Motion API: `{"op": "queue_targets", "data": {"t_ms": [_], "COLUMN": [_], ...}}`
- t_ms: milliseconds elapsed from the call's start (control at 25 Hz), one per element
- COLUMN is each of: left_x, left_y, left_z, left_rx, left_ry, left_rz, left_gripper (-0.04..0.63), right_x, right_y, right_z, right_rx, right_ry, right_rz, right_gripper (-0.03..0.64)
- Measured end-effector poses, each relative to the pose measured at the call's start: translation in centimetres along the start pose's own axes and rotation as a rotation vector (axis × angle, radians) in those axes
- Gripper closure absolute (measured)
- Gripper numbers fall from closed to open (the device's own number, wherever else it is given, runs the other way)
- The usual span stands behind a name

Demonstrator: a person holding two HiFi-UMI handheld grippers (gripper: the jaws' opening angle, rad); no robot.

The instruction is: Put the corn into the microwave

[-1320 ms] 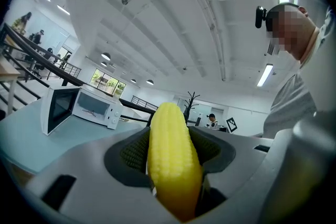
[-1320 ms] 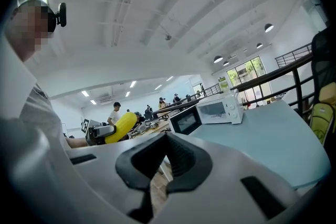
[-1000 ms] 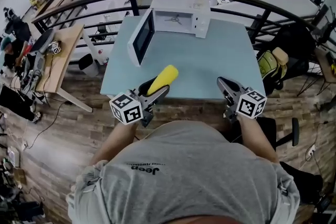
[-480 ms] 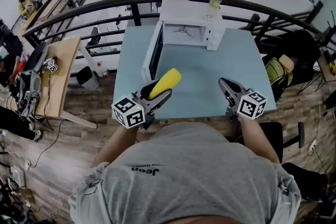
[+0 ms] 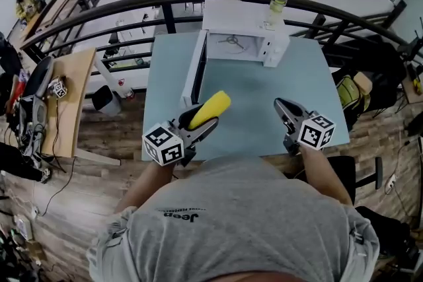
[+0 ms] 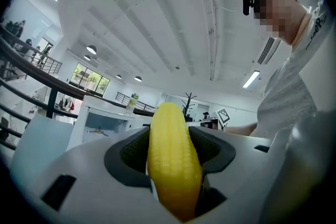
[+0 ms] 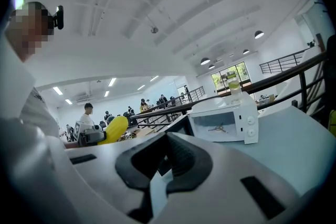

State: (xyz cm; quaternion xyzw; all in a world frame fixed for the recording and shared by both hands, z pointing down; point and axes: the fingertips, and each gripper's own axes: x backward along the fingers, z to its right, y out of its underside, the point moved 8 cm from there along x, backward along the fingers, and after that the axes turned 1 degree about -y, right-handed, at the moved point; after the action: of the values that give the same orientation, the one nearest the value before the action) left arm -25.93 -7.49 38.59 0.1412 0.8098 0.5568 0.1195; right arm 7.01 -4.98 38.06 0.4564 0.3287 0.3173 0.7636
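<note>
Head view: corn (image 5: 210, 109) held short of the open microwave (image 5: 241, 33)
Your left gripper (image 5: 200, 126) clamps it lengthwise, tip aimed at the cavity to slide in; right gripper (image 5: 280, 105) closed, empty

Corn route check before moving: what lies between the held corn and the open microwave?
Head view: only bare table between the corn and the microwave opening.
</note>
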Motion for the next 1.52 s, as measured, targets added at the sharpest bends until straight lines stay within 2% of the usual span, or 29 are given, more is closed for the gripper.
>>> {"op": "queue_targets", "data": {"t_ms": [280,560,720,920,1040,1160,1360,1520], "left_x": [-3.9,-12.2,-18.2,-24.0,-25.1,-24.7,-24.5,-24.9], "left_y": [0.2,0.0,0.2,0.5,1.0,1.4,2.7,3.0], "left_z": [-0.8,-1.8,-2.1,-2.7,-3.6,-5.8,-11.3,-15.9], "left_rx": [0.005,-0.004,0.065,0.138,0.128,0.119,0.099,0.109], "left_ry": [-0.018,-0.148,-0.238,-0.313,-0.345,-0.356,-0.329,-0.346], "left_rz": [-0.024,-0.012,0.022,-0.012,-0.055,-0.088,-0.129,-0.128], "left_gripper": [0.354,0.354,0.354,0.354,0.354,0.354,0.354,0.354], "right_x": [-1.2,-2.2,-2.5,-2.9,-4.7,-7.0,-11.0,-14.3], "right_y": [-0.7,-2.8,-4.5,-4.6,-3.7,-2.6,-1.3,-0.8], "right_z": [4.2,14.3,20.4,25.7,26.8,26.1,24.3,23.3], "right_rx": [-0.014,-0.014,0.007,0.033,0.015,-0.004,0.012,0.021], "right_ry": [-0.041,-0.149,-0.244,-0.304,-0.328,-0.330,-0.259,-0.201], "right_rz": [-0.007,-0.012,-0.049,-0.064,-0.068,-0.071,-0.084,-0.084], "right_gripper": [0.598,0.598,0.598,0.598,0.598,0.598,0.598,0.598]}}
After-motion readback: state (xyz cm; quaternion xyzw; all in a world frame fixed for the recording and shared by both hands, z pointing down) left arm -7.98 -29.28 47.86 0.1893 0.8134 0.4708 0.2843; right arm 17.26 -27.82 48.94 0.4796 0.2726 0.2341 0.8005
